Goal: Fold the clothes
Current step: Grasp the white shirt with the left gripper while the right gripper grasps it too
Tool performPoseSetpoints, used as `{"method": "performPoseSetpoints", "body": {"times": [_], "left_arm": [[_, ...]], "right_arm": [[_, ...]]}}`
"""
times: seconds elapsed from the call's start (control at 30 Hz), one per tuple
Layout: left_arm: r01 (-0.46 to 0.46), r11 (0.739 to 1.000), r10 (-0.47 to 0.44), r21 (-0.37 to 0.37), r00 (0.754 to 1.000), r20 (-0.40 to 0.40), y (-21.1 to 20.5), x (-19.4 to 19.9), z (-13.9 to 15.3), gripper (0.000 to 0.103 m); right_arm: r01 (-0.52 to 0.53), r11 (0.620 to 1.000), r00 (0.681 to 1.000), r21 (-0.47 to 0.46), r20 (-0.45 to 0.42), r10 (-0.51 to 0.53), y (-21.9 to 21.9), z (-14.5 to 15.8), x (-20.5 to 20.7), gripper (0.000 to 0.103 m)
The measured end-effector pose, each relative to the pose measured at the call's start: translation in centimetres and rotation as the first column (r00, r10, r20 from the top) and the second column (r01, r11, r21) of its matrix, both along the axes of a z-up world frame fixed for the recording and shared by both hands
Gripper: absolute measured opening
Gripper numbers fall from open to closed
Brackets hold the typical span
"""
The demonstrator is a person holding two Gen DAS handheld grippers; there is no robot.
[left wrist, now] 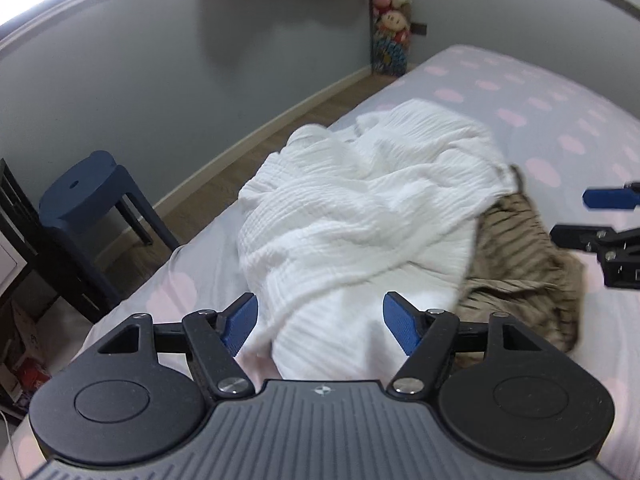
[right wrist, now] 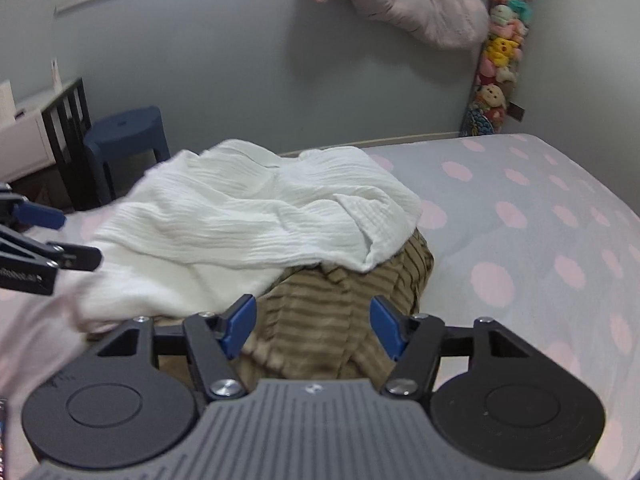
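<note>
A crumpled white ribbed garment (left wrist: 360,216) lies in a heap on the bed, partly over a tan striped garment (left wrist: 520,264). My left gripper (left wrist: 320,326) is open and empty, just above the near edge of the white garment. My right gripper (right wrist: 312,328) is open and empty, hovering over the tan striped garment (right wrist: 320,320), with the white garment (right wrist: 248,216) beyond it. The right gripper shows at the right edge of the left wrist view (left wrist: 600,220), and the left gripper at the left edge of the right wrist view (right wrist: 36,236).
The bed has a grey sheet with pink dots (right wrist: 520,220). A blue stool (left wrist: 88,196) and a dark chair (right wrist: 68,120) stand on the floor to the left. A column of plush toys (right wrist: 496,60) stands in the far corner.
</note>
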State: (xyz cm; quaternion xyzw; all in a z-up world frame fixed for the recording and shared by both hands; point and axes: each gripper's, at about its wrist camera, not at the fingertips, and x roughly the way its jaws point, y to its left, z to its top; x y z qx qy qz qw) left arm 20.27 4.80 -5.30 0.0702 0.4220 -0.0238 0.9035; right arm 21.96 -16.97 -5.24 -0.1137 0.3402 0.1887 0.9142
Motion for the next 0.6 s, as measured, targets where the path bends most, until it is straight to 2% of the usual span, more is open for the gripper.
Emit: {"method": "performPoseSetpoints", "body": {"times": [0.2, 0.3, 0.33, 0.4, 0.47, 0.5, 0.53, 0.6], "left_arm": [[0.015, 1.0, -0.014, 0.027, 0.999, -0.046, -0.2, 2.8, -2.2, 0.066], [0.013, 1.0, -0.011, 0.021, 0.999, -0.051, -0.4, 3.4, -2.7, 0.066], [0.013, 1.0, -0.012, 0.02, 0.999, -0.046, -0.5, 3.6, -2.8, 0.066], [0.02, 1.0, -0.02, 0.012, 0.999, -0.038, -0.6, 3.9, -2.6, 0.054], [0.016, 1.0, -0.016, -0.01, 0.999, -0.035, -0.7, 4.4, -2.1, 0.047], [0.006, 1.0, -0.007, -0.029, 0.999, -0.04, -0.6, 4.7, -1.9, 0.043], [-0.004, 0.999, 0.002, -0.048, 0.999, -0.046, -0.5, 5.0, -1.7, 0.034], [-0.024, 0.997, 0.02, -0.078, 0.998, -0.06, -0.2, 5.5, -1.2, 0.028]], "right_arm": [[-0.082, 0.993, 0.996, -0.09, 0.019, 0.084, 1.6, -2.9, 4.5, 0.063], [-0.095, 0.991, 0.995, -0.096, 0.008, 0.097, 1.8, -4.2, 6.2, 0.058], [-0.098, 0.991, 0.995, -0.087, 0.013, 0.1, 1.9, -4.5, 6.7, 0.054], [-0.11, 0.991, 0.993, -0.072, 0.028, 0.112, 2.1, -4.5, 7.4, 0.047], [-0.129, 0.989, 0.991, -0.066, 0.036, 0.131, 2.5, -4.3, 7.9, 0.03], [-0.137, 0.989, 0.99, -0.06, 0.035, 0.14, 2.7, -4.1, 8.0, 0.027], [-0.143, 0.989, 0.989, -0.046, 0.025, 0.145, 2.8, -3.9, 8.2, 0.015], [-0.139, 0.99, 0.99, -0.022, 0.016, 0.139, 2.8, -3.3, 8.3, 0.012]]}}
